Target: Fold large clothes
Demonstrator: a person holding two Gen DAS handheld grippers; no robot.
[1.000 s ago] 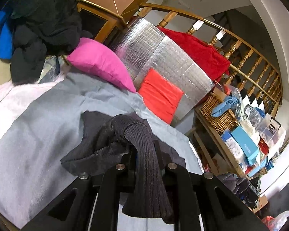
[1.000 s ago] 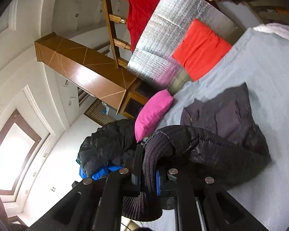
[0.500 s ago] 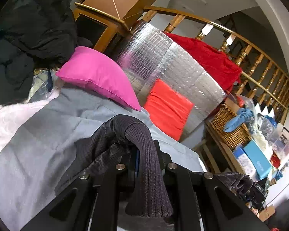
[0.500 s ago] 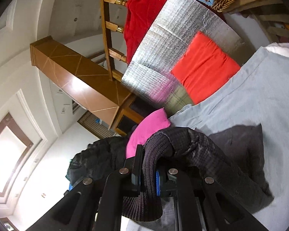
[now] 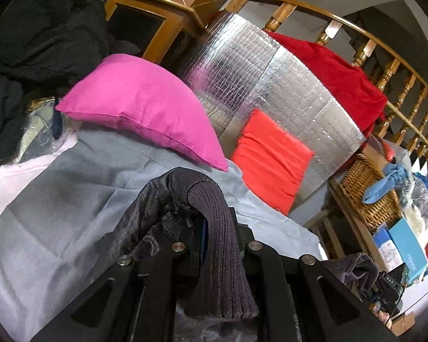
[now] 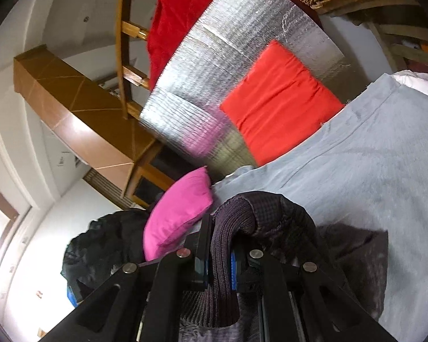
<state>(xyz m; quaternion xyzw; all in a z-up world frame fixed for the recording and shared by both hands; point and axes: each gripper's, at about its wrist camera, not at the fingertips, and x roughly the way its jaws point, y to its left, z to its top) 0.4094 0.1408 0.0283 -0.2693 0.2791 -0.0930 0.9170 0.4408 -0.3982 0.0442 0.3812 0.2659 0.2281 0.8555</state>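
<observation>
A dark purple-grey knitted garment (image 5: 214,219) lies over a grey bed cover (image 5: 57,216). My left gripper (image 5: 214,228) is shut on its ribbed hem, which drapes back over the jaws. In the right wrist view, my right gripper (image 6: 219,245) is shut on another ribbed edge of the same dark garment (image 6: 274,213); the rest trails down to the grey bed cover (image 6: 371,176) at the right. The pads of both grippers are mostly hidden by cloth.
A pink pillow (image 5: 139,114) and a red cushion (image 5: 271,162) lean on a silver foil panel (image 5: 256,85) ahead. A red cloth (image 5: 336,74) hangs on a wooden railing. Dark jackets (image 5: 28,42) pile at the left. A wicker basket (image 5: 368,196) and boxes stand at the right.
Both grippers have carried the held garment forward towards the pillows, which now look nearer and larger. The part of the garment lying flat on the cover has shrunk. Both grips are unchanged.
</observation>
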